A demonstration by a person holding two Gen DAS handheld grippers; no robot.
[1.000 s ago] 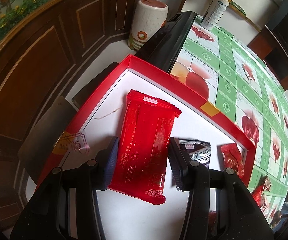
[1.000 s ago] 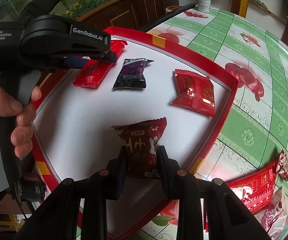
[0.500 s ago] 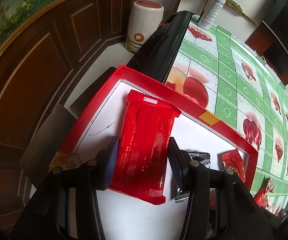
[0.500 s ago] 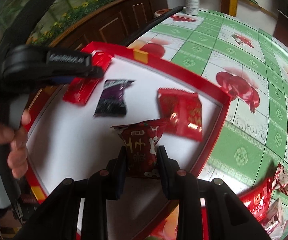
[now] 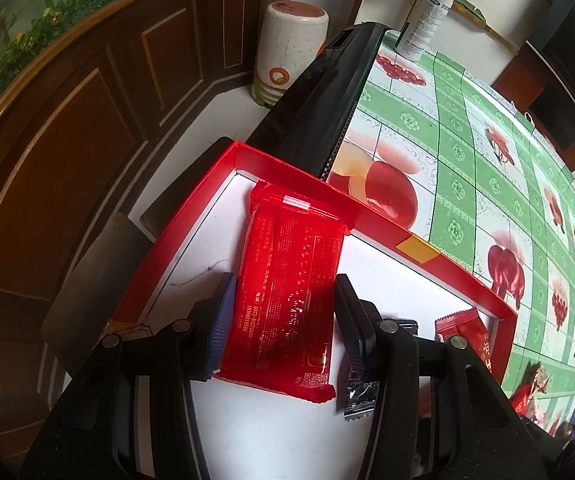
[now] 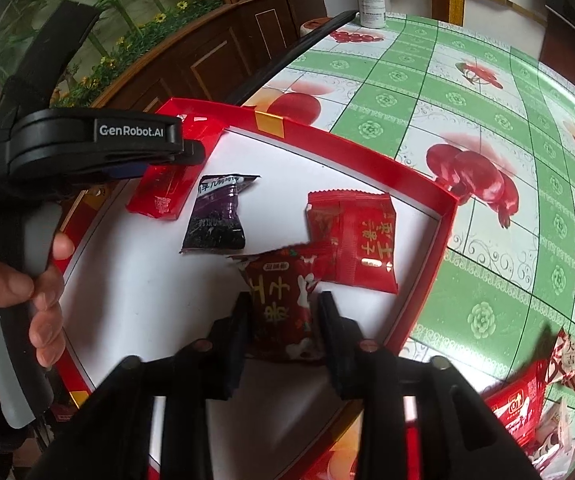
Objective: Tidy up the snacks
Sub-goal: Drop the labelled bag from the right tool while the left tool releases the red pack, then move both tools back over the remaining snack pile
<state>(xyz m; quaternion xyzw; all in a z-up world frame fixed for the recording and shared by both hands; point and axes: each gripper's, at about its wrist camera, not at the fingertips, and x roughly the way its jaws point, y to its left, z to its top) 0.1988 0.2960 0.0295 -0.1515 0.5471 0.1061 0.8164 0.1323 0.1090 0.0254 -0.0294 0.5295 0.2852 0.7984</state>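
Placing step, judged: long red packet (image 5: pixel 287 300) is clamped by left hand-held gripper (image 5: pixel 283 320) at red tray (image 5: pixel 459 272) corner, dark red snack (image 6: pixel 281 304) clamped by right hand-held gripper (image 6: pixel 283 320) over tray; next, lowering & release needed w/o overlap.

My left camera looks down close over the tray's (image 5: pixel 191 216) far corner. My right camera, alongside, faces the same tray (image 6: pixel 439 240).

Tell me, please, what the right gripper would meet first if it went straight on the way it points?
Probably the flat red foil snack packet lying in the red cardboard tray; the dark red snack pouch held by the right gripper already overlaps it, though depth is unclear.
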